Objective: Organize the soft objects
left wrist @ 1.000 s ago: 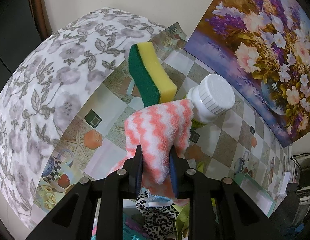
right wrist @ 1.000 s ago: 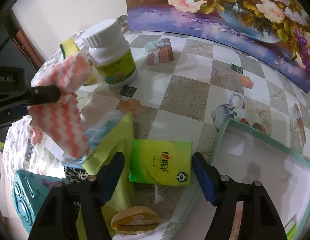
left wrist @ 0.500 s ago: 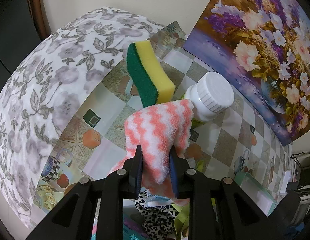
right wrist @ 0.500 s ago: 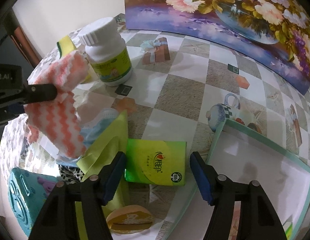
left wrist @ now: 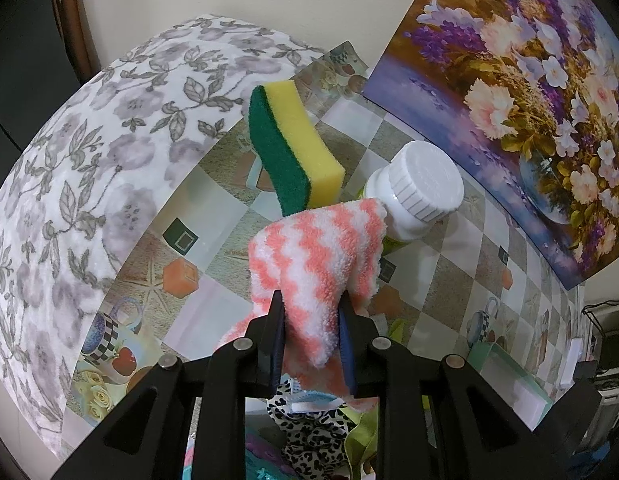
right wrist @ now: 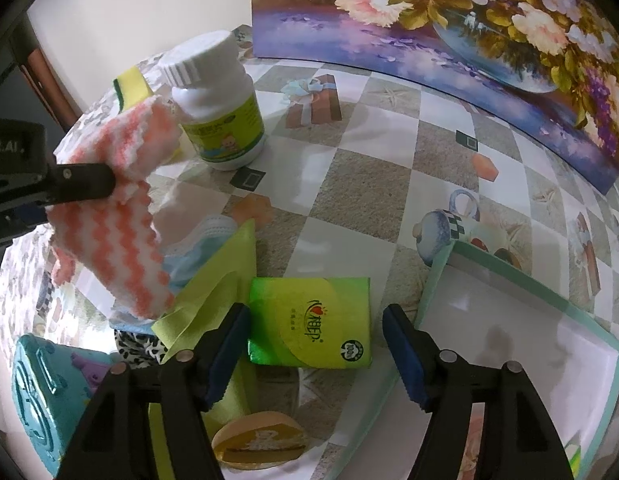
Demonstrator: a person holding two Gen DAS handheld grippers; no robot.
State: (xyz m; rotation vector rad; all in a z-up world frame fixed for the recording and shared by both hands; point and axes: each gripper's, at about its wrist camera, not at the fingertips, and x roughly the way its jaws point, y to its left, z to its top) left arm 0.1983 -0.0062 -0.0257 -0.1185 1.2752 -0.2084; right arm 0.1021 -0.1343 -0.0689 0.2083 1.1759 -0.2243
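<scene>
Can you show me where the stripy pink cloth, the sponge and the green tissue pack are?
stripy pink cloth [left wrist: 317, 256]: left wrist view, its fluffy middle.
sponge [left wrist: 305, 136]: left wrist view, yellow side.
green tissue pack [right wrist: 309, 322]: right wrist view, its front face.

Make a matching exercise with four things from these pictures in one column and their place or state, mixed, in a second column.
Things:
1. pink-and-white fluffy cloth
2. green tissue pack
3. yellow-green sponge
4. white bottle

Place or state:
A. standing on edge on the table
B. upright, cap on
C. lifted, clamped in the left hand-held gripper
D. flat on the table, between the open fingers of the right hand-held gripper

Pairs: 1-C, 2-D, 3-A, 4-B
</scene>
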